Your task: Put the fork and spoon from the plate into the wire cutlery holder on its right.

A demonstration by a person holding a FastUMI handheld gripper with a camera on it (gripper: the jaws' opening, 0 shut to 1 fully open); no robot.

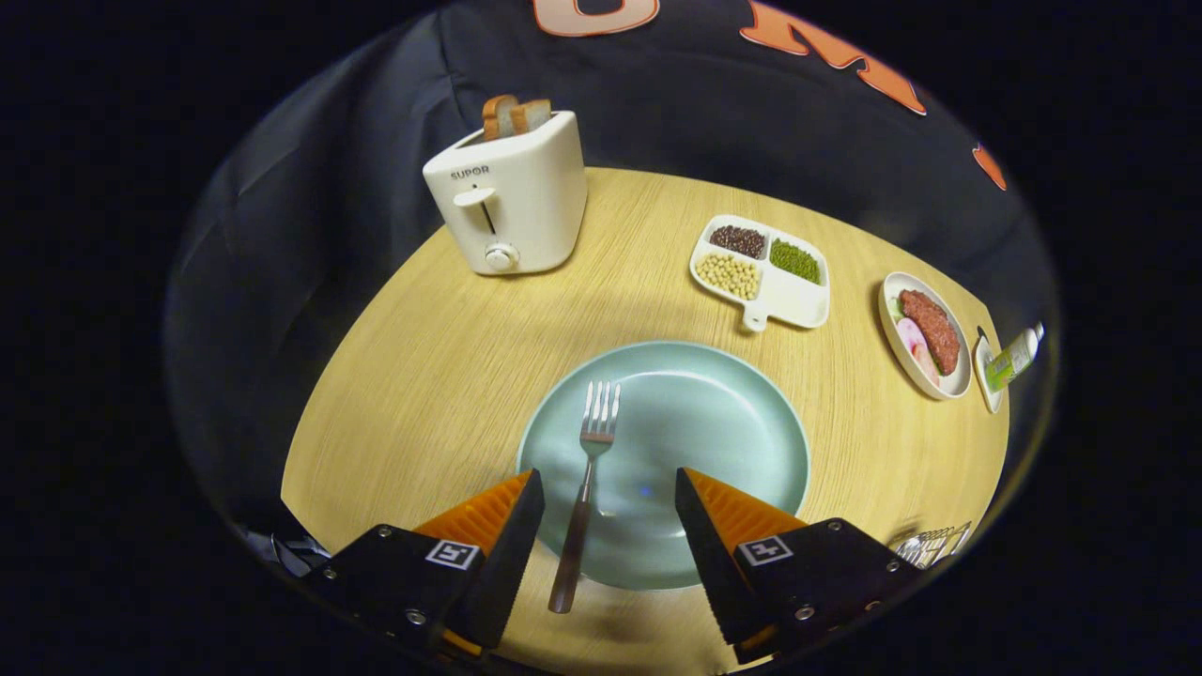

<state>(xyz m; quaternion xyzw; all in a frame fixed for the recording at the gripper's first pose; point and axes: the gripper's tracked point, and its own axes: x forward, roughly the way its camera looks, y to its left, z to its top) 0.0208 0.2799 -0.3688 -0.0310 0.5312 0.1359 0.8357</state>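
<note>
Holding my gripper [608,512] released, fingers spread either side of the fork [584,498], not touching it. It lies on the green plate [723,422], handle overhanging the rim. I see the wire cutlery holder [932,545] just right of the fingers.

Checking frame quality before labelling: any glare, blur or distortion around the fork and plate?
Gripper view: fisheye bends the table edge into a curve; the fork is sharp between the open fingers of the gripper; the plate shows a faint sheen, no harsh glare; the wire cutlery holder beyond the right finger is dim and smeared; shadows are soft.
</note>
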